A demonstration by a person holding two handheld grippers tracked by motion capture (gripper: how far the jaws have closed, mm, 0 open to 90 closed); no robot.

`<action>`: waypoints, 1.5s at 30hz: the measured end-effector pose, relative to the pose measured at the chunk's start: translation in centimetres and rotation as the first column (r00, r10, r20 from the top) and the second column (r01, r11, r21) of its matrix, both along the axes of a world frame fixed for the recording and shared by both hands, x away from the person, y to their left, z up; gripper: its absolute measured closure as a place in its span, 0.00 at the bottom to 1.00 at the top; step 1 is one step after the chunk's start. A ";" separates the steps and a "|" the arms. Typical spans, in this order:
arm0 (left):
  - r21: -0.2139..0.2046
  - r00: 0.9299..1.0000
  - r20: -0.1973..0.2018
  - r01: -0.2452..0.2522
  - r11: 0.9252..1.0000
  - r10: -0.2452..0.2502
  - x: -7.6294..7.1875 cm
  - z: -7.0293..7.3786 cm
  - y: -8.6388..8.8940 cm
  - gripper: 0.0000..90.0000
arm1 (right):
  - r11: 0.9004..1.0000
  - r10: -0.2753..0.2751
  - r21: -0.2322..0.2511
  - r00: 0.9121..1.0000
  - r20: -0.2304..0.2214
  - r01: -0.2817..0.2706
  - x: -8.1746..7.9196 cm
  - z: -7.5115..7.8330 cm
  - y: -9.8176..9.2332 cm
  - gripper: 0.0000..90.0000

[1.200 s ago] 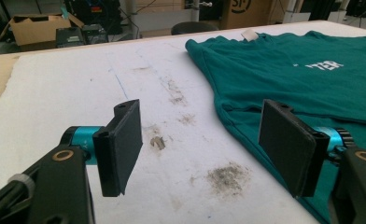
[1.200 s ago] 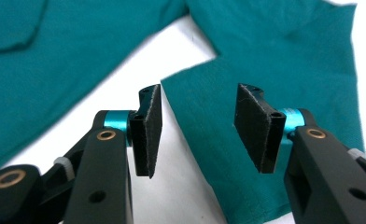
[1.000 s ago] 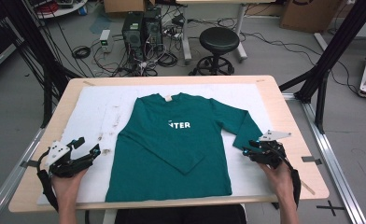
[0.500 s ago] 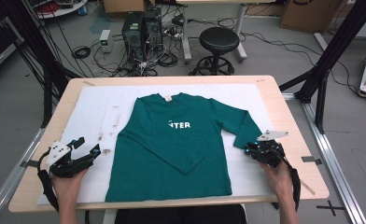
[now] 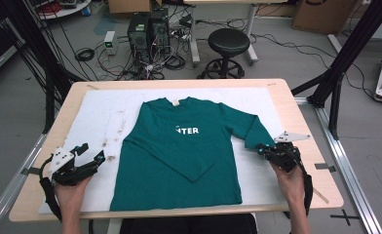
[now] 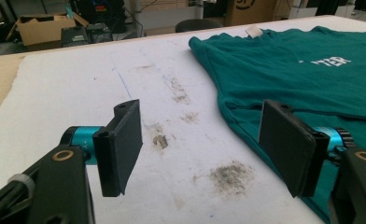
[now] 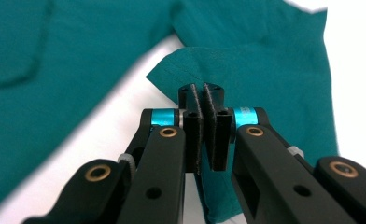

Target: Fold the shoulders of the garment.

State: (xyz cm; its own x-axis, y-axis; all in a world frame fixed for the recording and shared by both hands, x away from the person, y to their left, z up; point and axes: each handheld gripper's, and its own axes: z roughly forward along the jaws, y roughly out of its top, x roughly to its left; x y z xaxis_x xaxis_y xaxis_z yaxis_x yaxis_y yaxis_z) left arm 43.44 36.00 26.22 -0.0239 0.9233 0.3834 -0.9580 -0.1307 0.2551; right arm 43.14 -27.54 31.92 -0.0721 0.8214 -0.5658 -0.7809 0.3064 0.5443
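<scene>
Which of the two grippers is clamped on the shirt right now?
The right gripper: its jaws are pinched shut on the green shirt's sleeve edge. The left gripper hangs open over the white mat.

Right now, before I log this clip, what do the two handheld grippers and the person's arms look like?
Both are black two-jaw tools with flat rectangular pads, turquoise metal collars and brass-coloured pivot rivets. The left gripper carries a pale grey three-cornered plate on top, as does the right gripper. A black cable or strap trails back along each forearm. The forearms appear bare, with no sleeves visible.
</scene>
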 end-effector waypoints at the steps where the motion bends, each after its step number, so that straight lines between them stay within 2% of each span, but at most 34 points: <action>1: -0.001 1.000 0.001 0.000 1.000 0.000 0.0 0.0 0.0 0.34 | 1.000 0.005 -0.006 1.000 0.008 -0.005 -0.4 -0.1 0.3 0.97; 3: -0.001 1.000 0.003 -0.001 1.000 0.001 0.0 0.0 0.0 0.34 | 1.000 0.007 -0.029 1.000 0.028 -0.007 -1.5 -0.3 1.5 0.97; 5: -0.001 1.000 0.003 -0.001 1.000 0.001 0.0 0.0 0.0 0.34 | 0.999 0.010 -0.035 0.999 0.031 -0.009 -1.7 -0.3 1.8 0.97; 8: 0.001 1.000 0.002 0.000 1.000 0.000 0.0 0.0 0.0 0.34 | 0.998 0.016 -0.059 0.999 0.038 -0.014 -2.2 -0.2 3.3 0.97; 15: 0.003 1.000 0.001 0.000 1.000 0.000 0.0 0.0 0.0 0.34 | 0.991 0.027 -0.130 0.999 0.021 -0.024 -2.1 0.2 7.1 0.97; 18: 0.003 1.000 0.002 -0.001 1.000 0.001 0.0 0.0 0.0 0.34 | 0.990 0.025 -0.138 1.000 0.014 -0.023 -2.0 0.3 7.8 0.97; 28: 0.004 1.000 0.001 0.003 1.000 -0.003 0.0 0.0 0.0 0.34 | 0.982 0.067 -0.176 0.998 0.006 -0.065 -2.0 0.3 10.4 0.97; 32: 0.007 1.000 -0.002 0.006 1.000 -0.006 0.0 0.0 0.1 0.34 | 0.976 0.091 -0.197 0.996 0.002 -0.089 -2.0 0.3 11.8 0.97; 33: 0.006 1.000 -0.002 0.009 1.000 -0.009 0.0 0.0 0.1 0.34 | 0.972 0.103 -0.213 0.995 0.000 -0.101 -2.0 0.3 12.6 0.97; 44: -0.001 1.000 -0.004 0.024 1.000 -0.024 0.0 0.0 0.2 0.34 | 0.954 0.124 -0.273 0.992 -0.015 -0.123 -2.1 0.3 16.2 0.97; 45: -0.002 1.000 -0.004 0.024 1.000 -0.024 0.0 0.0 0.2 0.34 | 0.949 0.130 -0.286 0.991 -0.020 -0.130 -2.2 0.3 16.9 0.97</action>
